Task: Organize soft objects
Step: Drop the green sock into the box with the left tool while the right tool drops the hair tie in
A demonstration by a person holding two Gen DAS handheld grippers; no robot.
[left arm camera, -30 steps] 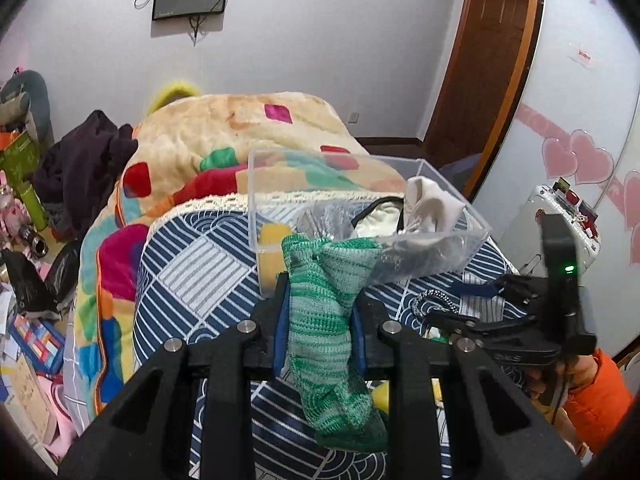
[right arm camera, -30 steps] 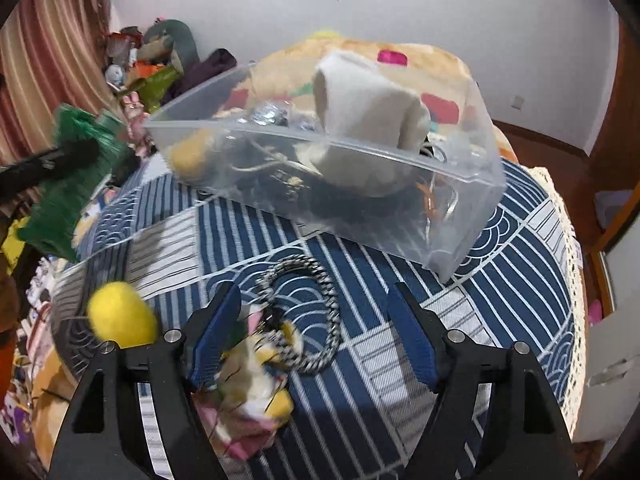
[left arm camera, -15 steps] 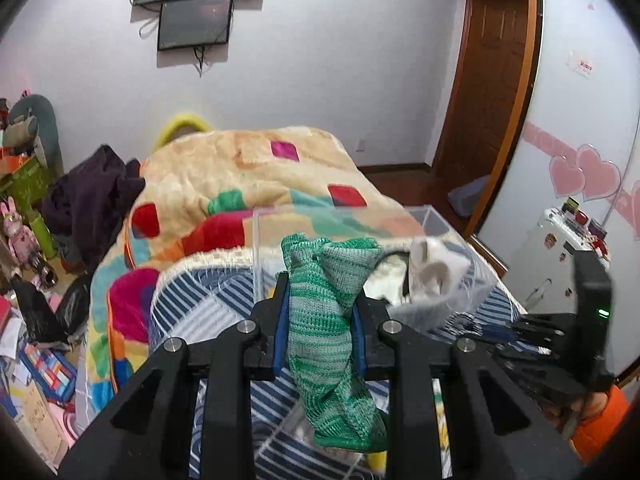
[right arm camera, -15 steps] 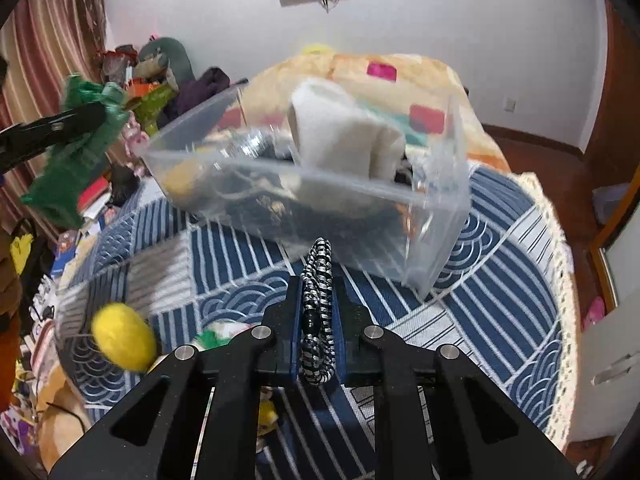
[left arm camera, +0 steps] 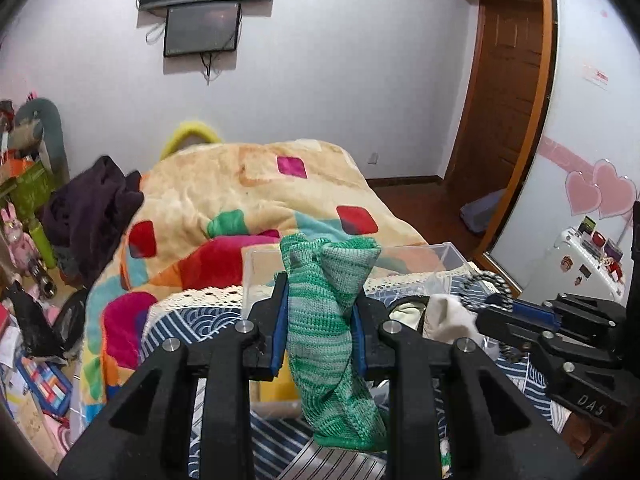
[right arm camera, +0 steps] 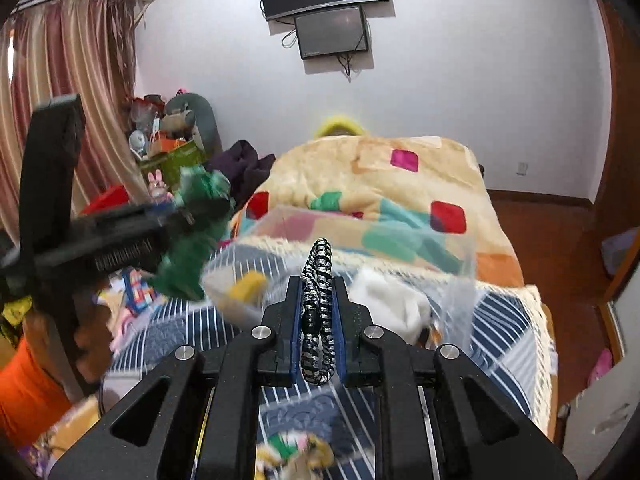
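Left gripper point(left arm camera: 319, 326) is clamped on a green knit cloth point(left arm camera: 332, 340), striped light and dark green, bunched above the blue pads and hanging limp below them, held up over the near-left part of the clear plastic bin point(left arm camera: 448, 256). Right gripper point(right arm camera: 317, 312) is pinched tight on a black-and-white braided cord loop point(right arm camera: 318, 312), which stands upright between the pads with its top arc poking above the fingertips, in front of the bin's near wall. Bin sits on the blue patterned table cover point(right arm camera: 500, 320), open top, walls see-through; inside are a white cloth point(right arm camera: 394, 304) on the right and a yellow soft piece point(right arm camera: 248, 282) on the left. The two grippers are near each other, left one seen from the side in the right wrist view, blurred. Lace edge of the cover point(left arm camera: 208, 294) runs behind the bin, then the multicolour blanket on the bed point(left arm camera: 248, 184) just beyond. A floral fabric item point(right arm camera: 296, 452) lies on the cover below the right gripper, blurred. Dark clothes pile point(left arm camera: 92, 208) and toy clutter at left, wooden door point(left arm camera: 504, 92) at right, wall screens point(right arm camera: 328, 4) above the bed.
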